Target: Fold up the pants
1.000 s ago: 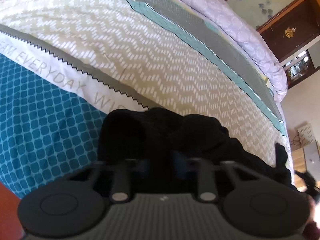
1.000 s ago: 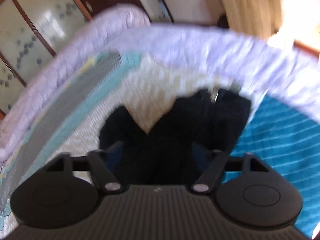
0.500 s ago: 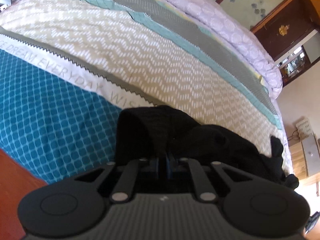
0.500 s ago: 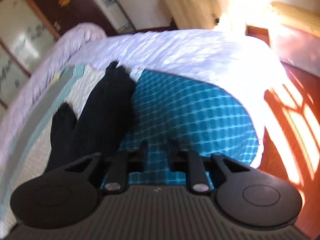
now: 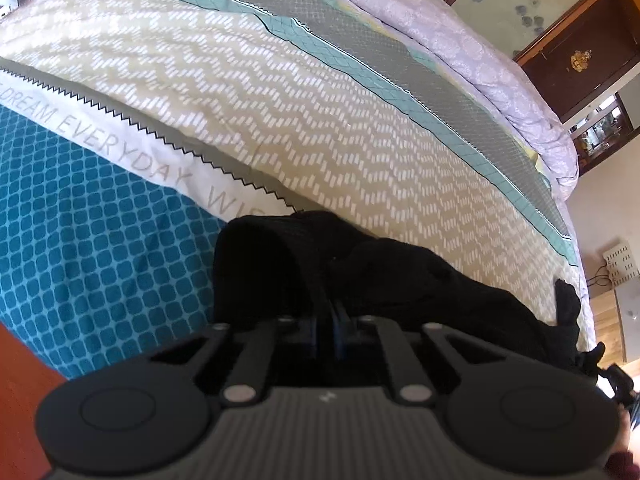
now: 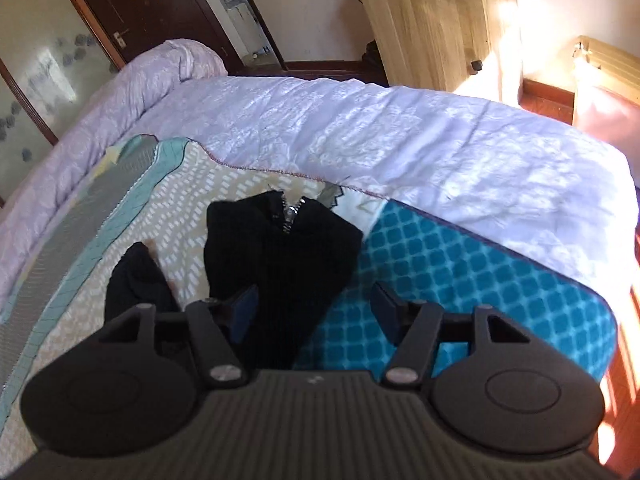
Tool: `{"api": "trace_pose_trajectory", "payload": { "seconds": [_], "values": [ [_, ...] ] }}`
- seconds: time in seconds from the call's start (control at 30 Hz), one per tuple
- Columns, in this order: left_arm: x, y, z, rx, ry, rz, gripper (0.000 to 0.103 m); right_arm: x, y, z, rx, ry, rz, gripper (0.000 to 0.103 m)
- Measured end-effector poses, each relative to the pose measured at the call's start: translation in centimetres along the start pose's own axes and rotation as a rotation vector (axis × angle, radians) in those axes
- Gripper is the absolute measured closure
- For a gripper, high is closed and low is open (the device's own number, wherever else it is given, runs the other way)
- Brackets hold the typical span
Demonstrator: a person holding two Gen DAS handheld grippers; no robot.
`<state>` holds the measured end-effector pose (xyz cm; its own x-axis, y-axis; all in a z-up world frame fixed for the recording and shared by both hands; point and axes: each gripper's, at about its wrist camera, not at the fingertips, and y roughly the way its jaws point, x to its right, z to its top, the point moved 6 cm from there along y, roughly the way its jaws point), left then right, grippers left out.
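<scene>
Black pants (image 5: 400, 276) lie crumpled on the patterned bedspread (image 5: 280, 100). My left gripper (image 5: 326, 314) is shut on a raised fold of the pants at their near end. In the right wrist view the pants (image 6: 280, 264) show an unzipped fly (image 6: 290, 214) at the far end, with one leg (image 6: 136, 284) splayed to the left. My right gripper (image 6: 316, 306) hangs just above them and its jaws are opening. Black fabric lies below the left pad (image 6: 245, 307) and blue bedspread below the right one. Neither pad presses on anything.
A white quilt (image 6: 400, 132) covers the far end of the bed, and a lilac rolled quilt (image 5: 460, 40) runs along its far side. A wooden cabinet (image 6: 432, 20) and dark doors (image 6: 160, 12) stand beyond. Red floor (image 5: 20, 380) borders the bed's near edge.
The left jaws closed on the pants fold and lifted it slightly. The right gripper swung off to the right with narrowed jaws, then came back over the fly end and spread wide.
</scene>
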<state>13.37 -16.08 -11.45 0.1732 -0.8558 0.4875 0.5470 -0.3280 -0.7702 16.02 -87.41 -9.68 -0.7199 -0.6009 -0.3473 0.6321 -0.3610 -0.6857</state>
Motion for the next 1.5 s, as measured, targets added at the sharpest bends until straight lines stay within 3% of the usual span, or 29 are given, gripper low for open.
{"api": "trace_pose_trajectory", "payload": {
  "seconds": [0.1, 0.2, 0.27, 0.33, 0.37, 0.4, 0.43, 0.47, 0.57, 0.7, 0.8, 0.87, 0.93, 0.97, 1.0, 1.03, 1.1, 1.2, 1.4, 1.5],
  "values": [
    [0.1, -1.2, 0.6, 0.043, 0.016, 0.000, 0.097, -1.4, -0.9, 1.1, 0.029, 0.001, 0.015, 0.038],
    [0.4, -2.1, 0.9, 0.066, 0.019, -0.019, 0.097, -2.6, -4.8, 1.8, 0.104, -0.021, 0.026, 0.033],
    [0.5, -2.2, 0.9, 0.065, 0.017, -0.029, 0.097, -3.4, -5.4, 1.6, 0.136, -0.073, 0.024, 0.031],
    [0.6, -2.0, 0.9, 0.066, 0.020, -0.030, 0.097, -4.4, -4.4, 0.9, 0.110, -0.164, 0.000, 0.032],
    [0.7, -1.9, 1.0, 0.071, 0.021, -0.029, 0.097, -4.8, -3.1, 0.2, 0.066, -0.220, -0.029, 0.037],
    [0.6, -1.9, 1.1, 0.079, 0.016, -0.028, 0.097, -4.8, -2.0, -0.6, 0.009, -0.251, -0.039, 0.080],
    [0.4, -1.8, 1.3, 0.086, 0.003, -0.028, 0.097, -4.4, -0.7, -1.1, -0.060, -0.242, -0.047, 0.094],
    [0.2, -1.8, 1.5, 0.087, -0.019, -0.032, 0.097, -3.8, -0.6, -1.0, -0.069, -0.168, -0.041, 0.093],
    [-0.5, -2.4, 2.5, 0.110, -0.066, -0.065, 0.097, -5.2, -4.1, 2.0, 0.022, 0.023, 0.160, 0.094],
    [-0.9, -3.5, 4.8, 0.173, -0.112, -0.120, 0.097, -11.4, -9.3, 8.5, 0.177, 0.068, 0.365, 0.094],
    [-1.3, -3.6, 7.0, 0.215, -0.156, -0.156, 0.097, -16.8, -9.6, 13.3, 0.227, 0.099, 0.458, 0.093],
    [-1.8, -3.6, 8.6, 0.258, -0.199, -0.178, 0.097, -21.3, -8.2, 15.6, 0.236, 0.097, 0.466, 0.093],
    [-2.9, -3.1, 10.1, 0.304, -0.271, -0.205, 0.097, -26.7, -5.4, 16.8, 0.204, 0.091, 0.473, 0.082],
    [-3.7, -2.6, 10.8, 0.331, -0.319, -0.205, 0.097, -28.8, -3.8, 16.7, 0.170, 0.085, 0.480, 0.073],
    [-4.6, -1.8, 11.3, 0.354, -0.363, -0.191, 0.096, -30.7, -2.1, 16.0, 0.134, 0.057, 0.482, 0.038],
    [-5.5, -0.5, 11.6, 0.356, -0.405, -0.154, 0.095, -32.4, -0.6, 14.8, 0.117, 0.022, 0.441, 0.026],
    [-7.3, 2.3, 11.3, 0.275, -0.488, -0.056, 0.096, -33.6, 1.2, 11.5, 0.118, -0.017, 0.367, 0.028],
    [-8.1, 3.3, 9.6, 0.225, -0.510, -0.095, 0.091, -32.3, 3.0, 6.5, -0.007, -0.091, 0.434, 0.038],
    [-9.4, -1.1, 5.7, 0.205, -0.423, -0.097, 0.082, -22.2, 3.6, 3.1, -0.023, -0.248, 0.268, 0.037],
    [-8.7, -2.9, 3.2, 0.190, -0.375, -0.102, 0.068, -17.7, 3.1, 2.1, -0.061, -0.265, 0.210, 0.036]
  ]
}}
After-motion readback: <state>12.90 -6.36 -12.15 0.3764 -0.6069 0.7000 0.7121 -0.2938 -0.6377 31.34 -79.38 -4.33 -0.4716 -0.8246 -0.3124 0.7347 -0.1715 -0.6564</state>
